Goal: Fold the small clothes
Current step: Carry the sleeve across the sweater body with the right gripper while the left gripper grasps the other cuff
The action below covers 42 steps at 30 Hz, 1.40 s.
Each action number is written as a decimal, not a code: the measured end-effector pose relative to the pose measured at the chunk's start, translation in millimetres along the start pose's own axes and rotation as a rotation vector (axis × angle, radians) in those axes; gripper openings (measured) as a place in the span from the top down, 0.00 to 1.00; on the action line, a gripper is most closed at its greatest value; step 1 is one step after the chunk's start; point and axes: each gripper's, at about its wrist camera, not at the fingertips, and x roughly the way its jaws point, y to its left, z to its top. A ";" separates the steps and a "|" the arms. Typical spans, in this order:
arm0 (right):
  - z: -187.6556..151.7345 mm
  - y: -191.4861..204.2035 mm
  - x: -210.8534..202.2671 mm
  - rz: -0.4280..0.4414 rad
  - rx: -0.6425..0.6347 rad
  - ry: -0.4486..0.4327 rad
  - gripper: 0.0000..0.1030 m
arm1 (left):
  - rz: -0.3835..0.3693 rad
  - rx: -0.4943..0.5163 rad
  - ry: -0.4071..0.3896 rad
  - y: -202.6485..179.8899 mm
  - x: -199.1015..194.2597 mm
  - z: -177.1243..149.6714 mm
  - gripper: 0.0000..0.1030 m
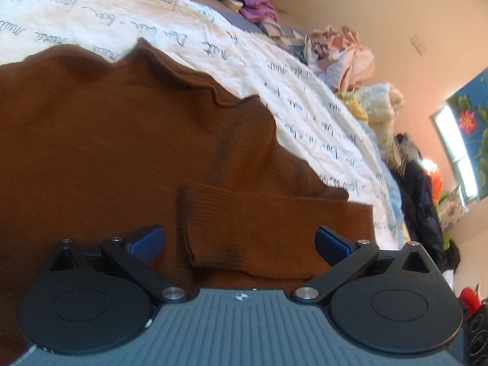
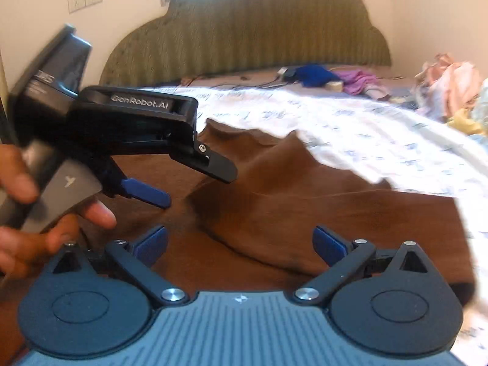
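A brown knitted sweater (image 1: 106, 140) lies spread on the white bedspread (image 1: 152, 15), with a ribbed sleeve cuff (image 1: 253, 228) folded across it. My left gripper (image 1: 239, 242) is open and empty, its blue pads either side of the cuff, just above it. In the right wrist view the sweater (image 2: 305, 201) lies rumpled with a raised fold. My right gripper (image 2: 239, 244) is open and empty over the sweater. The left gripper (image 2: 170, 183) shows there at the left, held by a hand, open above the cloth.
Loose clothes are piled along the bed's far side: blue and purple garments (image 2: 329, 76) near the green headboard (image 2: 244, 30), and pink and yellow ones (image 1: 344, 55). Dark clothes (image 1: 418, 189) hang by the wall near a window.
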 end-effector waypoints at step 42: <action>3.2 -77.9 -29.2 0.019 0.257 -0.047 0.02 | 0.105 -0.046 -0.093 104.4 -90.0 23.9 0.96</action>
